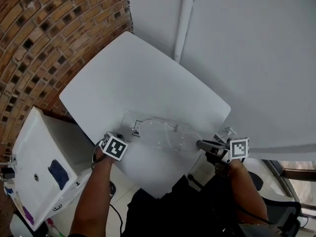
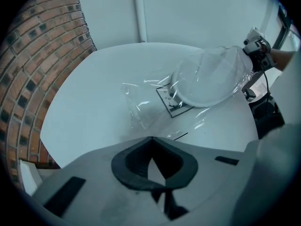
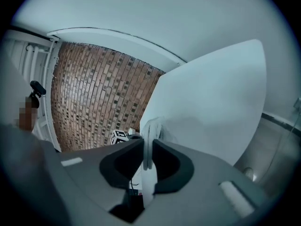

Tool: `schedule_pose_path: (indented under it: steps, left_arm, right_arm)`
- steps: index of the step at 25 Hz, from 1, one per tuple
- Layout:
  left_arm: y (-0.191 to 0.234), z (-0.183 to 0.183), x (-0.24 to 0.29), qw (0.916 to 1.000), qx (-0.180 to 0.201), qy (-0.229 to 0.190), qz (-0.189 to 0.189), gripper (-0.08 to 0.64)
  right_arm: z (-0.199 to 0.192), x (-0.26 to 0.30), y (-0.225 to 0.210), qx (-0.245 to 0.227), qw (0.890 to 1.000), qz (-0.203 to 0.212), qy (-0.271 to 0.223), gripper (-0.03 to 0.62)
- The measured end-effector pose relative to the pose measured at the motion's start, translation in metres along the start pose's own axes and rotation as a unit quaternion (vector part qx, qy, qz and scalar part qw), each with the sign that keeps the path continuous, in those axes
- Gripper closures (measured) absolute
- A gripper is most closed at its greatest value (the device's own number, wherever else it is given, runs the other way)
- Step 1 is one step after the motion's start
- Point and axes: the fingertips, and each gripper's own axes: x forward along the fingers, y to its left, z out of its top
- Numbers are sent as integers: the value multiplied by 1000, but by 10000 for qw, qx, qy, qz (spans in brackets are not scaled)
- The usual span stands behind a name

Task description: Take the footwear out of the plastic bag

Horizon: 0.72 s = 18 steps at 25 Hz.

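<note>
left gripper (image 2: 150, 144): jaws pressed together at the tips, just beside the bag's near corner; if film is between them, i cannot tell
right gripper (image 3: 147, 149): jaws pinching the bunched end of the plastic bag (image 1: 132, 121)
footwear (image 2: 202, 86): white, inside the plastic bag; bag lies at the near edge of the table (image 1: 138, 73)

1. The white desk (image 1: 143, 78) has a squarish top with rounded corners.
2. One clear bag (image 1: 131, 121) lies on it, stretched crosswise close to the person's edge.
3. A white slipper (image 1: 165, 135) sits inside the bag.
4. The bag's crumpled left end rests on the top; its right end reaches the desk's edge.
</note>
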Motion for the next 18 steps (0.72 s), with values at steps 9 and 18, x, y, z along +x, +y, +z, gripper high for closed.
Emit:
schedule_pose_path:
  steps: [9, 18]
  left_arm:
    - [0, 1, 0, 9999, -83, -56, 60, 554]
    - [-1, 36, -38, 9942, 106, -956, 479, 554]
  right_arm:
    - [17, -47, 6, -38, 9987, -235, -456, 534]
    - [31, -28, 16, -211, 9978, -103, -625, 534]
